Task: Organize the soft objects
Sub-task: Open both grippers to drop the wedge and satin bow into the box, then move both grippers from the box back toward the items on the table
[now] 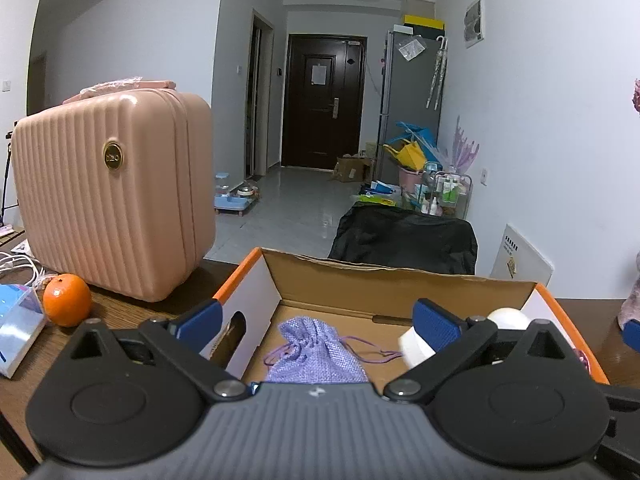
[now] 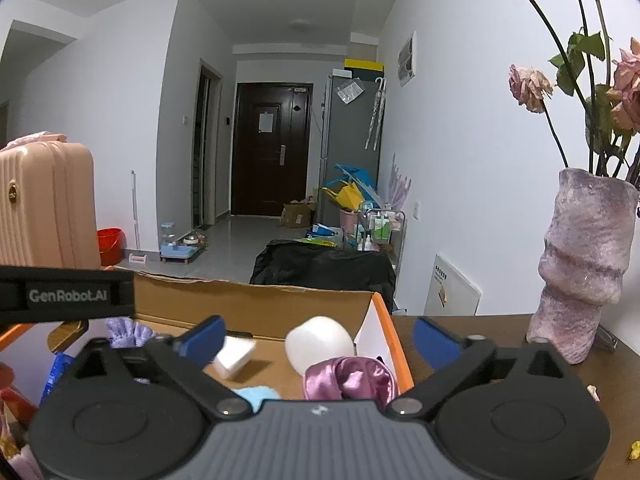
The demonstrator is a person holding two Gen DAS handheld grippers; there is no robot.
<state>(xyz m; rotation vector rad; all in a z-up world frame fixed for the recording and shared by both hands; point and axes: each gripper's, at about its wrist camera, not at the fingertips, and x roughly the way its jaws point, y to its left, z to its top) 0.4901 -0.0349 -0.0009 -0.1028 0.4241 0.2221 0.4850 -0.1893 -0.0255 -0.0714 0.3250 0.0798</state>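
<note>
An open cardboard box (image 1: 400, 284) with orange edges stands on the wooden table; it also shows in the right wrist view (image 2: 248, 300). In it lie a lilac drawstring pouch (image 1: 316, 352), a white egg-shaped soft object (image 2: 320, 342), a white block (image 2: 234, 354), a shiny pink scrunchie (image 2: 352, 378) and a light blue soft piece (image 2: 256, 394). My left gripper (image 1: 316, 318) is open and empty, just above the pouch. My right gripper (image 2: 320, 338) is open and empty over the box's right end, above the scrunchie.
A pink hard case (image 1: 112, 196) stands at the left of the table, with an orange (image 1: 66, 300) and a tissue pack (image 1: 18, 328) in front. A mauve vase (image 2: 580, 268) with dried roses stands to the right of the box. A black-covered seat (image 1: 404, 244) is behind.
</note>
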